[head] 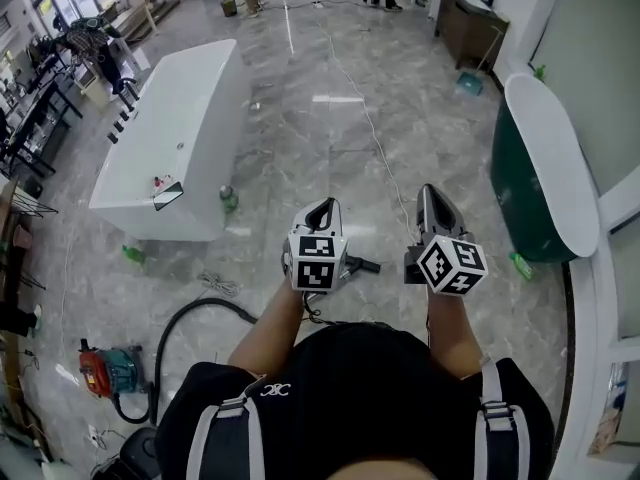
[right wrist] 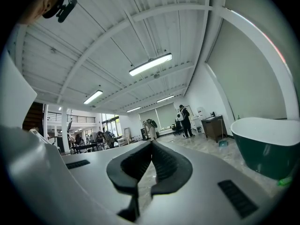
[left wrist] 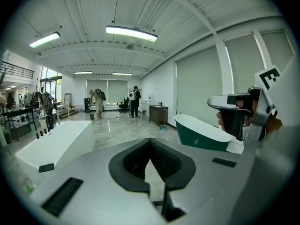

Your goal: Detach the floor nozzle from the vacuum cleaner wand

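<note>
A: Where is the vacuum cleaner (head: 103,369) seen?

B: Its red and teal body is seen on the grey marble floor (head: 330,118) at the lower left of the head view. A black hose (head: 185,313) is seen curving from it towards the lower middle of the frame, where it is hidden behind the person's left arm.

A: And the nozzle and wand?

B: Neither can be picked out with certainty. A dark stub (head: 362,265) is seen just right of the left gripper's marker cube; it may belong to the wand, but that cannot be told from this angle.

A: How are the grippers held?

B: The left gripper (head: 322,206) and the right gripper (head: 430,192) are held side by side at the middle of the head view, well apart from the vacuum body. In each gripper view the dark pads are seen pressed together at their tips, and nothing is gripped between them.

A: What is seen around them?

B: A white bathtub (head: 170,138) is seen at the upper left and a green bathtub (head: 535,188) at the right edge. Two people (left wrist: 134,100) are seen far back in the left gripper view.
</note>
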`<state>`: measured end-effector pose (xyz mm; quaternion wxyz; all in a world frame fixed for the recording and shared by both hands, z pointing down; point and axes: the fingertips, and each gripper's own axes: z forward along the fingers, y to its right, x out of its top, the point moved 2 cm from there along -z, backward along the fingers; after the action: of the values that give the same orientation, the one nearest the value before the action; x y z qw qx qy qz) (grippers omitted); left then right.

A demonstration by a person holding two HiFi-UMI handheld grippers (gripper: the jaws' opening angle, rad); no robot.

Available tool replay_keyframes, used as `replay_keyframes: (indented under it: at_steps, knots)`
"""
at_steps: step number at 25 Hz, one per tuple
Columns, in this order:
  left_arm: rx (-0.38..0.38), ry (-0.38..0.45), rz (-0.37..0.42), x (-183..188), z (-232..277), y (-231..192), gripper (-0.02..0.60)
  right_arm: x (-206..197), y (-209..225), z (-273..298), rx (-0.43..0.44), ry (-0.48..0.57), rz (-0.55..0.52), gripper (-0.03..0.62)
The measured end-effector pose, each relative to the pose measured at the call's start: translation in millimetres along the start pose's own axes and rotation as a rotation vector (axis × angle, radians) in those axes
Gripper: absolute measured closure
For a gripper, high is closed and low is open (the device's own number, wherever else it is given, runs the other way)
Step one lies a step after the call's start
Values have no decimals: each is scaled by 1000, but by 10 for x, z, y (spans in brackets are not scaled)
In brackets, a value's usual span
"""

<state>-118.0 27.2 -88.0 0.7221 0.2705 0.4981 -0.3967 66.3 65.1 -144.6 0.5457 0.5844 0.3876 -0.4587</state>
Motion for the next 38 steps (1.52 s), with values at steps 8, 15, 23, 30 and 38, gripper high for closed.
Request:
replay_keyframes:
  at_steps: [8,15,23,30,38]
  knots:
    - [15,-55,-23,61,901,329,572,67,727,477,52,-62,-34,580]
    - [25,-173,-69,-249,1375,390,572,-238,1150,790,47,-169,1,580]
    - [-47,-387,-117,-1430,2000,338,571,-1130,1605,1130,27,-319,-5,580]
    - [-130,-585,28,-3228,2644,228,569,-2564,2008,1210,25,-496,46,580]
    - [-299,-862,80,-5788,3171,239,394,-4295,2356,1133,10,-635,129,580]
